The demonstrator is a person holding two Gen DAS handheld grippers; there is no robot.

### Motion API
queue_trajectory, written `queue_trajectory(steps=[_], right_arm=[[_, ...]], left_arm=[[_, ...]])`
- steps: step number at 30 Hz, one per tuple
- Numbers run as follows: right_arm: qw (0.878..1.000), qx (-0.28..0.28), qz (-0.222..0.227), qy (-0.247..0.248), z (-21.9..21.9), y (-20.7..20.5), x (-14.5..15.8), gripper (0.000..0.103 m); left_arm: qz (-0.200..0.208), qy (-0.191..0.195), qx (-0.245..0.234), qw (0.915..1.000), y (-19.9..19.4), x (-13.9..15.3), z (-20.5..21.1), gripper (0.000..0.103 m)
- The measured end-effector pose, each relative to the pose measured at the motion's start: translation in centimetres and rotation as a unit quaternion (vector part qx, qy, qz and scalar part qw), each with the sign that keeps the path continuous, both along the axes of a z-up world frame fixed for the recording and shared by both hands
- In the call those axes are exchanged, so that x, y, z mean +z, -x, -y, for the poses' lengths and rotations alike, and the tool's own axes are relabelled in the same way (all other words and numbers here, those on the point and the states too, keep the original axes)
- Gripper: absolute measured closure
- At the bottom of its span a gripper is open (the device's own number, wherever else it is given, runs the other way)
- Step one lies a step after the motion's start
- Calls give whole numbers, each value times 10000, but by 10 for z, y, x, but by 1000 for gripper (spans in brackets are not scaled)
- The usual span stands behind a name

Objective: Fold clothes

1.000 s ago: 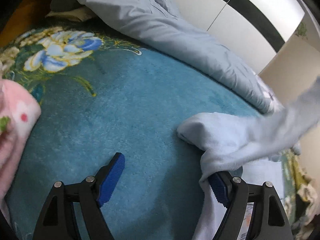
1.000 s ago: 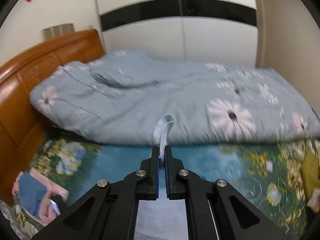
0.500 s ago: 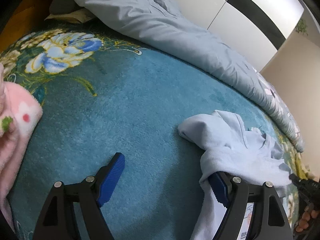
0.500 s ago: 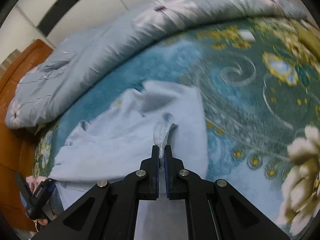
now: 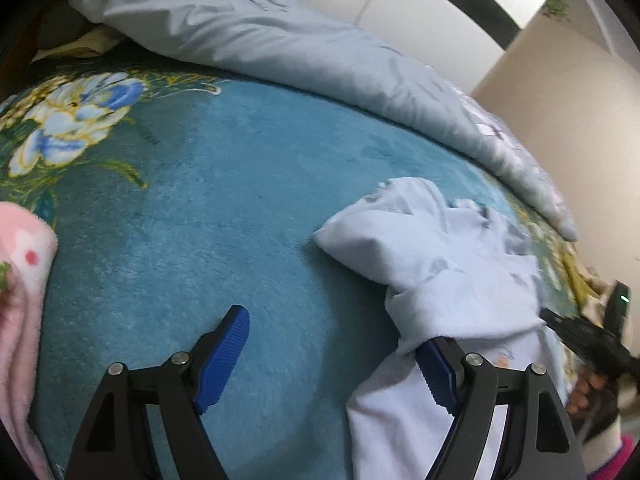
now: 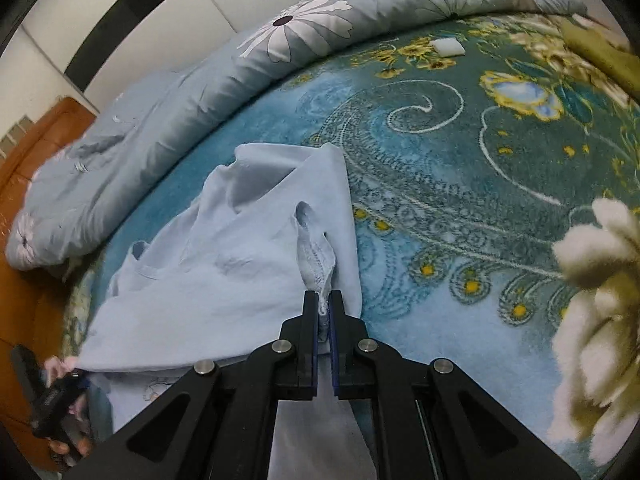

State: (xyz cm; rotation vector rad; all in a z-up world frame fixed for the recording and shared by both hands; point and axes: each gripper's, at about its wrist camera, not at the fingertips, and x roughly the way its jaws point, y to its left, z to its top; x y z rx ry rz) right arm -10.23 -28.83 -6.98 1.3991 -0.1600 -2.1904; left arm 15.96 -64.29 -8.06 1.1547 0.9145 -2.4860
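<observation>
A light blue garment (image 5: 440, 256) lies crumpled on the teal flowered blanket (image 5: 224, 208). My left gripper (image 5: 332, 344) stands open just above the blanket. The garment's near edge drapes over its right finger (image 5: 436, 372), and only bare blanket shows between the two fingers. In the right wrist view the garment (image 6: 224, 272) spreads out to the left. My right gripper (image 6: 324, 300) is shut on a bunched fold of its hem, low over the blanket (image 6: 460, 208). Each gripper shows at the edge of the other's view: the right gripper (image 5: 592, 336) and the left gripper (image 6: 52, 400).
A rolled grey-blue duvet with white flowers (image 6: 200, 100) runs along the far side of the bed. A pink flowered cloth (image 5: 20, 300) lies at the left. The wooden headboard (image 6: 24, 168) stands beyond it. An olive cloth (image 6: 600, 48) and a small white pad (image 6: 448, 46) lie far right.
My right gripper has come down with the garment, which hung in the air before and now lies slack on the blanket. The left gripper has hardly moved.
</observation>
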Motion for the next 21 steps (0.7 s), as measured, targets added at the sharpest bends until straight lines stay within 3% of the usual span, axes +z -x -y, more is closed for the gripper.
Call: queue_trajectory(steps=[4,7,14,17,19,21], right_arm=[[9979,301,-246,-509,11,-2,7,98],[9966,384,-282,-674,14,1,7,98],[9944,136,-413,-959,18,0,21,92],[9891,-10,-887,-1173,18,-9,47,75],[9857,86,-1157,-1219,31,-15,65,75],[9836,748,-1230,-1090,68,-28,74,75]], left_arm=[[2,109,-353,9993,-8,9,-7,20],[-36,291,-227,9993,-16,16,-5,20],[-507,-407,524,9965,-37,9,31,20],[-575,-700,693,9935,-37,0,39,20],[-582,-722,767,9927,-37,-2,41,20],[-618,-663,835,9924,-37,-1,41,20]])
